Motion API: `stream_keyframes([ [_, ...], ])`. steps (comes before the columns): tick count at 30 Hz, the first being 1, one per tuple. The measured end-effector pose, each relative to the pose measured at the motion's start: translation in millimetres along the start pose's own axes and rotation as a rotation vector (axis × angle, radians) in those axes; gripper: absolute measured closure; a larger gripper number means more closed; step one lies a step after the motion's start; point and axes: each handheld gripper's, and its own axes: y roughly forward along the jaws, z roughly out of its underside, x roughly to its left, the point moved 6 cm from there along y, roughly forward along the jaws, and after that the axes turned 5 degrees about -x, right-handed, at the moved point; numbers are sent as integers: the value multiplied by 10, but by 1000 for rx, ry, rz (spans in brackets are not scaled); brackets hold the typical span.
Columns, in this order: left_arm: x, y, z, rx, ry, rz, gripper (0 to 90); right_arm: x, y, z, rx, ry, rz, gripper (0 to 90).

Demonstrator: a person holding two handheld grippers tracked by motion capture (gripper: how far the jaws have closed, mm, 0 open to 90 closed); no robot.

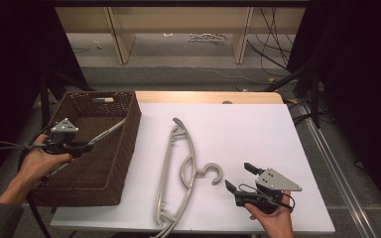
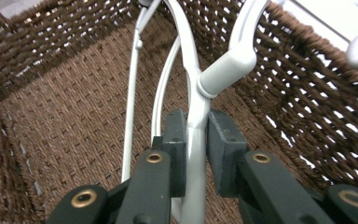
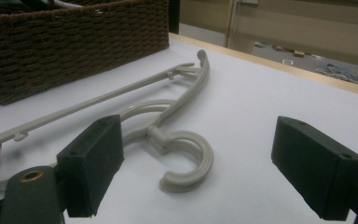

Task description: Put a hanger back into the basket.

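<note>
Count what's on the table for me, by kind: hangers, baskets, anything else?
Hangers: 2, one grey hanger flat on the table, one in the basket, clamped by the left gripper.
Baskets: 1, the brown woven basket.
Grippers: 2, the right gripper open near the hook.
Total: 5.

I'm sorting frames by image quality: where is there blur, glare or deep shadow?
High view: black shadow at both sides, even light on the white table. Left gripper view: pale grey plastic hanger glares, far brown woven basket rim soft. Right gripper view: near black fingers blurred, second grey hanger sharper.
</note>
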Motion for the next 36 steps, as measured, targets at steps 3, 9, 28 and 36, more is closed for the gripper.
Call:
stream_keyframes([
  [3,-43,98,66,16,-30,8,779,21,11,6,-4,14,-11,176],
  [9,-82,159,148,53,-34,36,781,25,16,9,-3,19,-13,176],
  [28,-205,-227,-154,-51,-81,-12,389,26,28,7,-14,25,-18,177],
  [36,-424,-315,-367,-157,-125,-49,330,28,23,12,-9,28,-19,177],
])
